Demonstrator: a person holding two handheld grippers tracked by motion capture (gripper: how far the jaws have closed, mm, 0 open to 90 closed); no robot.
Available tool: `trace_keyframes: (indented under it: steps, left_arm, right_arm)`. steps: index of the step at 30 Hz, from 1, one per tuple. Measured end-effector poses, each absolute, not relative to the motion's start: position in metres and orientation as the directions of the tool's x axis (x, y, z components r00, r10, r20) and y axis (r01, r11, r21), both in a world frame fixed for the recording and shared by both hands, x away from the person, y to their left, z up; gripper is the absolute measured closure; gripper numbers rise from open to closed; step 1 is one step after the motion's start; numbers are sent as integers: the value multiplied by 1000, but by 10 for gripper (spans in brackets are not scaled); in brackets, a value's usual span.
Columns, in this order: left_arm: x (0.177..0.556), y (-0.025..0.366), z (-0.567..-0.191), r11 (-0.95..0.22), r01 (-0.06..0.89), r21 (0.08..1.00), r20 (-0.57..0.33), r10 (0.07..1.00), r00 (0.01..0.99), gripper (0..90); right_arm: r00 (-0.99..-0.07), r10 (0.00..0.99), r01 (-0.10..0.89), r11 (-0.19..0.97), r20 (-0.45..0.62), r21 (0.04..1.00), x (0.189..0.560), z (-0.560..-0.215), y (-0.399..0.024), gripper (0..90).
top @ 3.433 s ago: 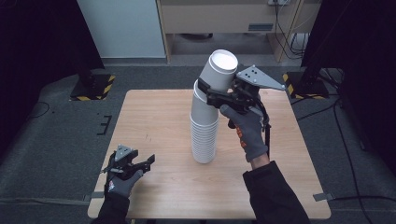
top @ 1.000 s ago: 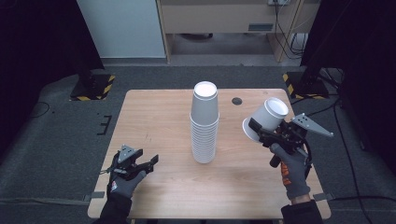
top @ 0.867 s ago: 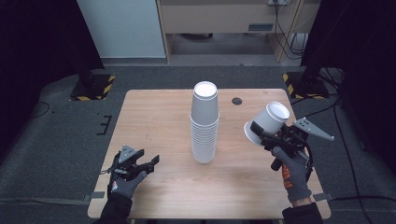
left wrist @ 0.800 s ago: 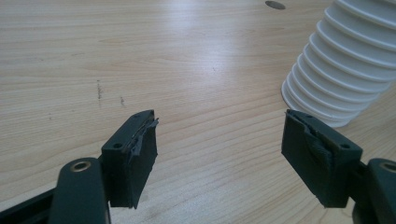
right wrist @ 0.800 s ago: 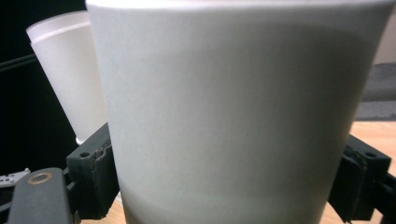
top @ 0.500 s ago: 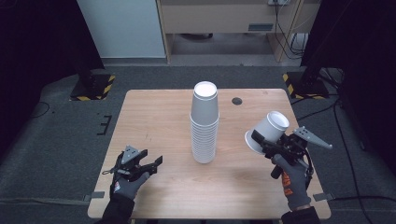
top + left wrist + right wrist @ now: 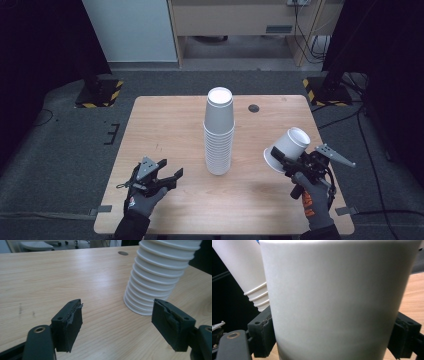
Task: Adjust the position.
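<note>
I had the right gripper over the near right part of the pale wooden surface, its fingers pinching a single white paper cup by its wall. The cup lay tilted in the grip, its rim toward the stack and its closed base up and away; I could not see into it. In the right gripper view, its white wall sat between the two black pads, which pressed on it from both sides. A tall stack of white paper cups, nested upside down, stood upright near the middle of the surface, well apart from the held cup. My left gripper hovered low at the near left, its fingers spread wide with nothing between them, the stack's base just beyond.
</note>
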State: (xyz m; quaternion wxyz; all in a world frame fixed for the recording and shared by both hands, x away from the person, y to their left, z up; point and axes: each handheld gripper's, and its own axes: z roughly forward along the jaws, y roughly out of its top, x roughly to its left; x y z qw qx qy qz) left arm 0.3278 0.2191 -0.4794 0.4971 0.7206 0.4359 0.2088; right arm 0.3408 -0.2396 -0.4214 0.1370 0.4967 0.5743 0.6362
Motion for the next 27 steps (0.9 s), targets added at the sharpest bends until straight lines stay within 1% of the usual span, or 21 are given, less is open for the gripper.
trace_keyframes:
  steps: [8,14,16,21,27]
  left_arm:
    - [324,205,-477,-159,403,901,-112,813,571,295]
    - [321,195,-475,-170,376,911,-97,798,595,295]
    - [321,192,-474,-170,372,913,-97,793,601,308]
    - [318,179,-473,-173,360,917,-98,776,624,316]
    - [316,167,-471,-170,349,922,-103,759,643,316]
  right_arm:
    - [-463,729,438,-306,504,845,341,-432,-233,142]
    - [-466,716,455,-311,520,835,341,-436,-227,142]
    - [-466,708,459,-319,530,829,341,-438,-225,142]
    - [-452,679,472,-368,578,801,341,-442,-226,142]
    - [-442,671,473,-389,595,790,340,-443,-228,142]
